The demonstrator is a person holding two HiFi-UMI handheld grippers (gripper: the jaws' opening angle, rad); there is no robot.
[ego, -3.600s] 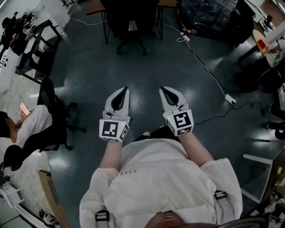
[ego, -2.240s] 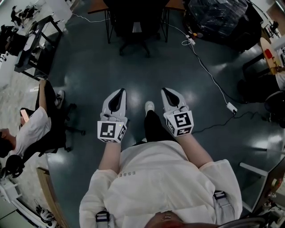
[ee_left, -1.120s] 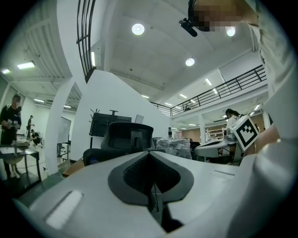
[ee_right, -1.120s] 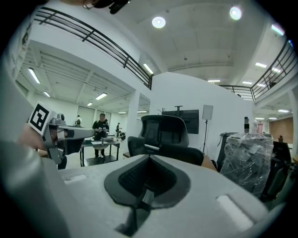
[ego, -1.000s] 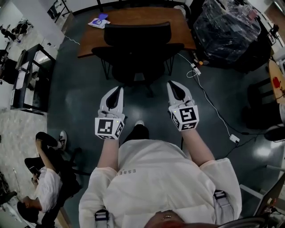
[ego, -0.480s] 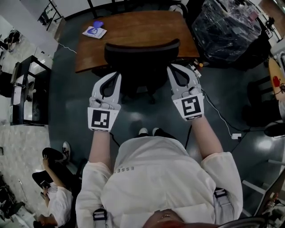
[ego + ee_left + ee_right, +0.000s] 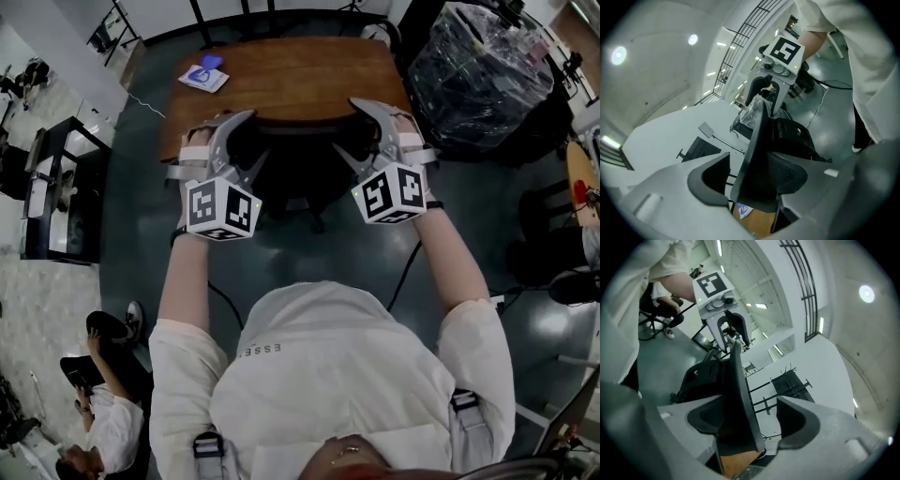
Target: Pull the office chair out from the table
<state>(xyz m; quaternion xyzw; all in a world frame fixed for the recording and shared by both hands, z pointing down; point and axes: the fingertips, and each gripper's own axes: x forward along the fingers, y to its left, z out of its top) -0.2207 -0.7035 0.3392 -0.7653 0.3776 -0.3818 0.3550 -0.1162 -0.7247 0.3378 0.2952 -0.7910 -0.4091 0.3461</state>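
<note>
A black office chair (image 7: 300,155) is tucked under a brown wooden table (image 7: 300,80), its backrest facing me. My left gripper (image 7: 246,141) lies rolled on its side at the backrest's left edge. My right gripper (image 7: 354,129) is rolled the same way at the right edge. In the left gripper view the chair's backrest edge (image 7: 761,140) stands between the jaws of the left gripper (image 7: 759,168), which are opening. In the right gripper view the backrest edge (image 7: 736,390) is likewise between the opening jaws of the right gripper (image 7: 747,413), with a gap beside the outer jaw.
A blue and white item (image 7: 203,75) lies on the table's far left corner. A plastic-wrapped dark bundle (image 7: 483,66) stands right of the table, a black rack (image 7: 52,187) at the left. A seated person (image 7: 94,412) is at lower left. A cable (image 7: 403,272) crosses the floor.
I have come up to the table. Both grippers went forward and up, rolled onto their sides and went from shut to open around the backrest's two side edges.
</note>
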